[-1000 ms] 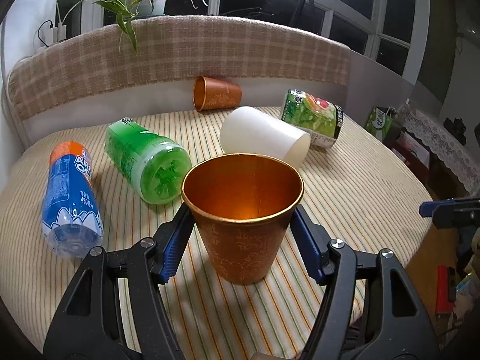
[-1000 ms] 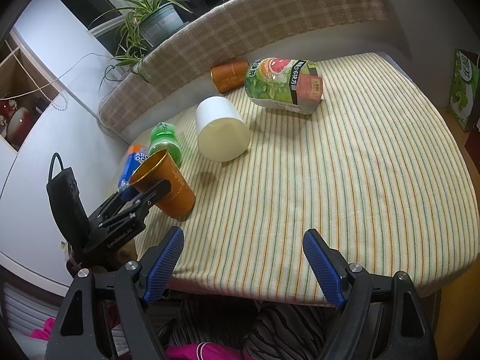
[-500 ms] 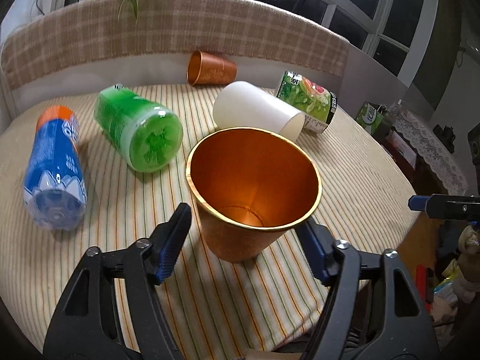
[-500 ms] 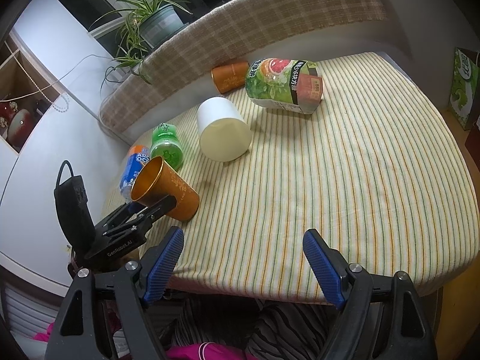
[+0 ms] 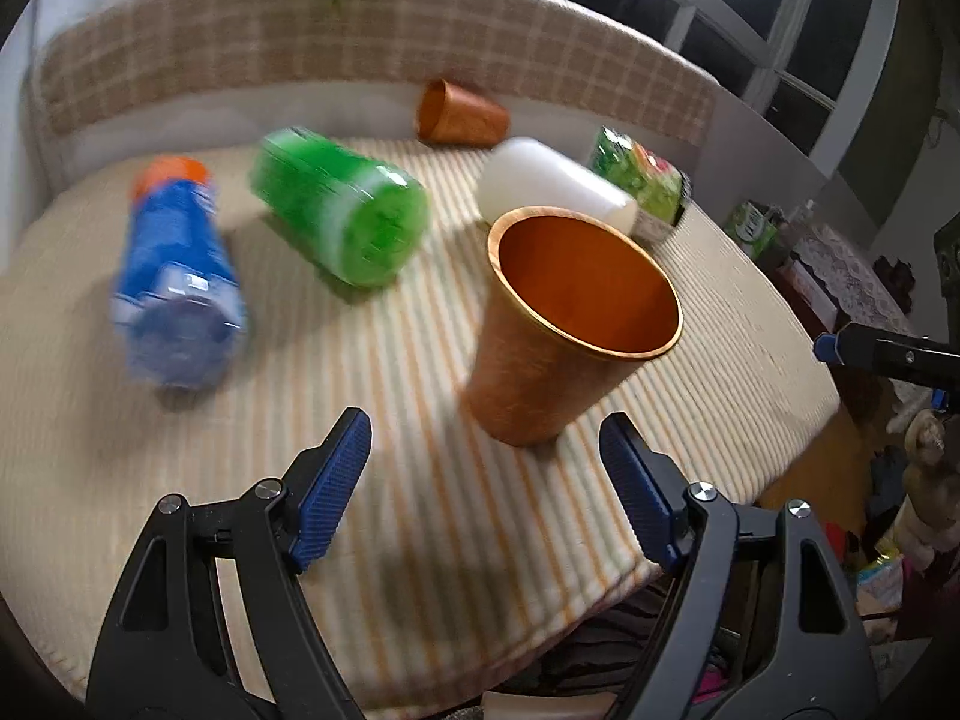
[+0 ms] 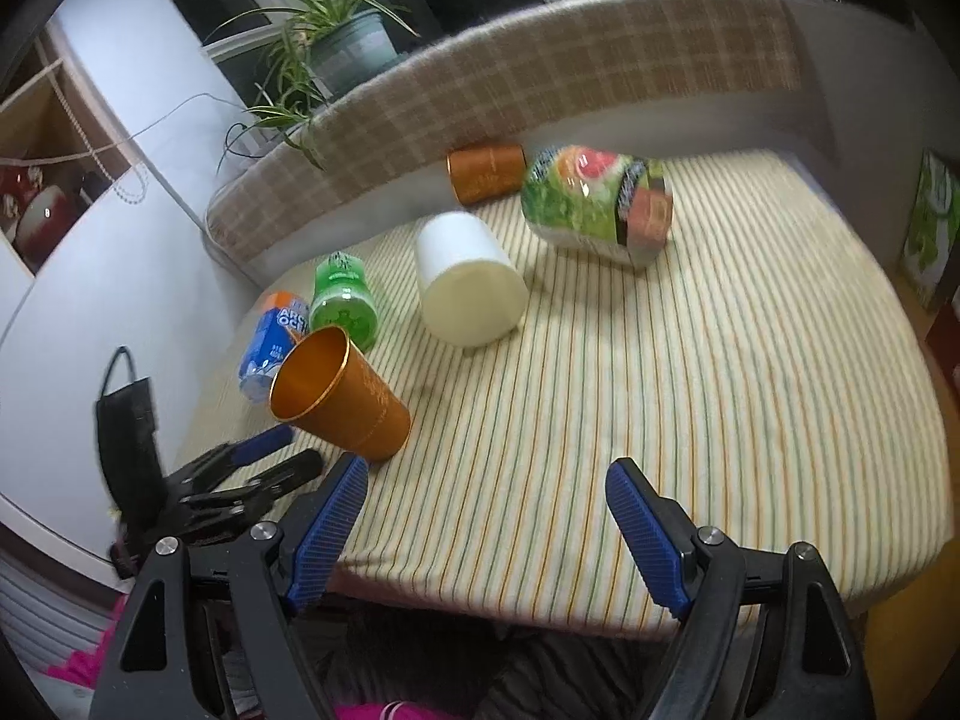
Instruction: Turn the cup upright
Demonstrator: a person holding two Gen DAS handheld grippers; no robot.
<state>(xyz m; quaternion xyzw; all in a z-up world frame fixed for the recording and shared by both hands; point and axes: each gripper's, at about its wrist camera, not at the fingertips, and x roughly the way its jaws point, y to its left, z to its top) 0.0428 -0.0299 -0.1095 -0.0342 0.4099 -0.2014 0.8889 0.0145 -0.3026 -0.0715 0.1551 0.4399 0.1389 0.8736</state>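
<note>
Cup (copper, mouth up) stands on its base on the striped surface, near the front-left edge, long axis vertical, though it reads tilted through the fisheye. It sits just ahead of the left tongs and slightly right of their centreline, not touching either pad. Left tongs spread wide, holding nothing. Right tongs also wide open and empty, well apart from the cup, so left is nearer. A second ago the left pads flanked the cup's wall; now they're backed off and clear. Looks done; a second copper cup lies sideways at the back.
</note>
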